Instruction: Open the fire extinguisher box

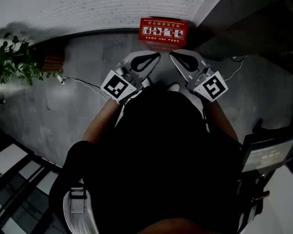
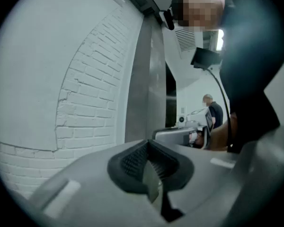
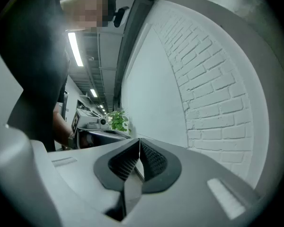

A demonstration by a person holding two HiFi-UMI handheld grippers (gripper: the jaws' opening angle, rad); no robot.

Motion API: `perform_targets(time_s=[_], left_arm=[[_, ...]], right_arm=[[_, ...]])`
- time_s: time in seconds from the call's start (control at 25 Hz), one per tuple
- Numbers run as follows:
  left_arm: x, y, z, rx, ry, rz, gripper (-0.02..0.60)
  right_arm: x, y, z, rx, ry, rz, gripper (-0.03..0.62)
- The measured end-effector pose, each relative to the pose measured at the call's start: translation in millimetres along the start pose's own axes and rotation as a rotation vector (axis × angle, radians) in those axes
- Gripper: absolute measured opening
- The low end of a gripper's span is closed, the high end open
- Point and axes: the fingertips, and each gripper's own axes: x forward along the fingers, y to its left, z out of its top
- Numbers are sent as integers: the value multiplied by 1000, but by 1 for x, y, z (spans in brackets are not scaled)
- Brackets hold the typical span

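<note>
Indoor workplace corridor: white brick wall (image 1: 112, 4), concrete floor (image 1: 78, 106), potted plant (image 1: 12, 62), strip lights (image 3: 75, 48).

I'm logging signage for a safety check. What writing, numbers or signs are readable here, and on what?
Red box: white pictures and lines of characters, too small to read.
Machine screen: faint print, blurred.
Left cube, right cube: black-and-white square patterns, no words.
Nothing here can be quoted.

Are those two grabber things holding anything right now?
No, nothing is held. The left gripper and the right gripper both have their jaws closed together with nothing between them. The red fire extinguisher box sits ahead of them, untouched.
</note>
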Motion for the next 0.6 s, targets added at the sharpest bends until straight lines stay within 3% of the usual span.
perform_targets(time_s=[0.6], left_arm=[[41, 5, -7, -27, 37, 61, 2]], right_arm=[[-15, -36, -8, 43, 12, 51, 11]])
